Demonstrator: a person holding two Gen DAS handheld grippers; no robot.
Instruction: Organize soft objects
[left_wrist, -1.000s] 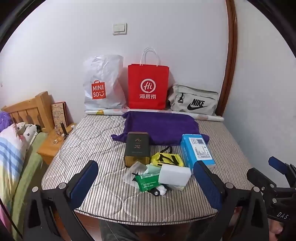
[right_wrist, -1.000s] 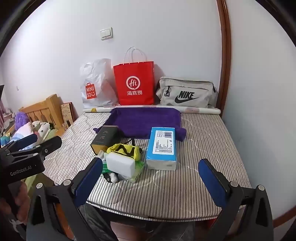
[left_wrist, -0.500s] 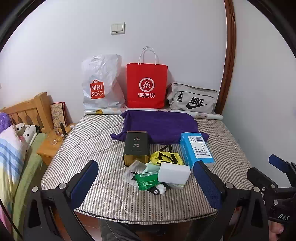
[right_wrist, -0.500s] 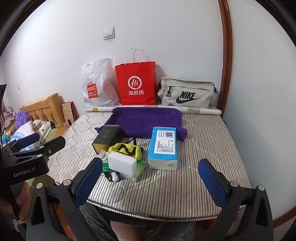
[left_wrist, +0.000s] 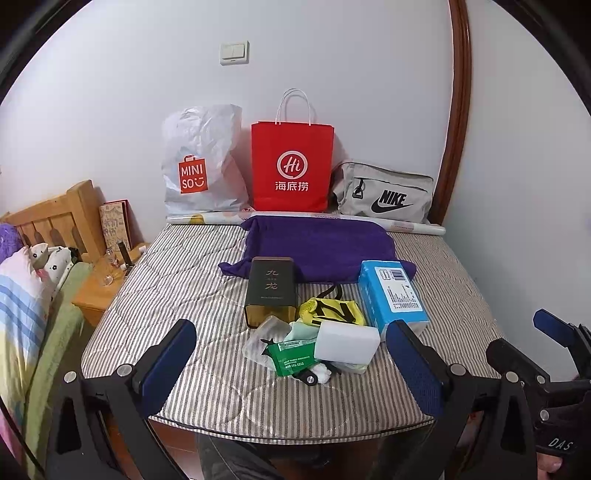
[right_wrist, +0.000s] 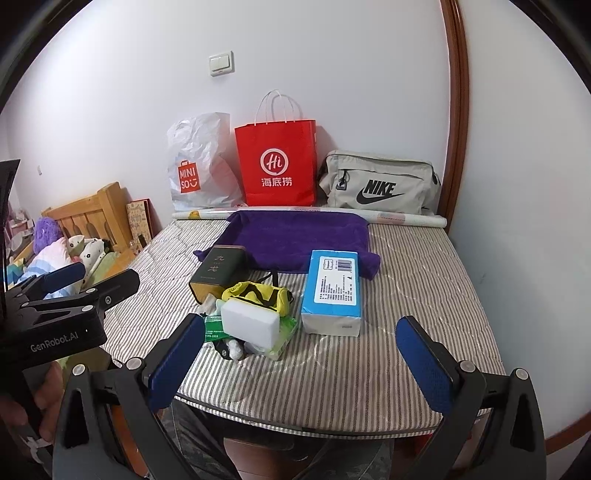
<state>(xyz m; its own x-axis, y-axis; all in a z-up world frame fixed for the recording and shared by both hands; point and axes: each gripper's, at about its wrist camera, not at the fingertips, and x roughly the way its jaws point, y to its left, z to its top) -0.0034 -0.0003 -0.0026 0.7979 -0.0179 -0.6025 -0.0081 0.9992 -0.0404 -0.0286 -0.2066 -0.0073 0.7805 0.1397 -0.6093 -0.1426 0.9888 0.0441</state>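
Soft objects are gathered on a striped mattress (left_wrist: 177, 295), laid out ahead of both pairs of fingers, none of them yet lifted. Largest is a purple towel (left_wrist: 317, 247), spread flat far beyond the fingers, near the wall; it is judged to be kept open there as a landing place for the smaller things. Against the wall behind it, a red paper bag (left_wrist: 291, 166), a white plastic bag (left_wrist: 203, 162) and a grey pouch (left_wrist: 384, 194) are stood upright, probably as containers to be filled.

Nearer, a blue tissue pack (left_wrist: 393, 295) lies just beyond the right-hand finger in the left wrist view, and a dark tin (left_wrist: 271, 290) lies beside it with one end on the towel's edge. Between them a yellow cloth item (left_wrist: 330, 312) is bunched, and a white sponge block (left_wrist: 349, 341) rests on a heap of a green packet (left_wrist: 291, 362) and clear wrappers, almost midway between the fingers. The heap is judged to be the unsorted pile.

The left gripper (left_wrist: 291, 354) is held back from the mattress edge with its fingers spread wide and nothing between them; the right gripper (right_wrist: 301, 349) is likewise wide apart and empty, aimed towards the sponge and the tissue pack. Both are judged to be poised for a first pick.
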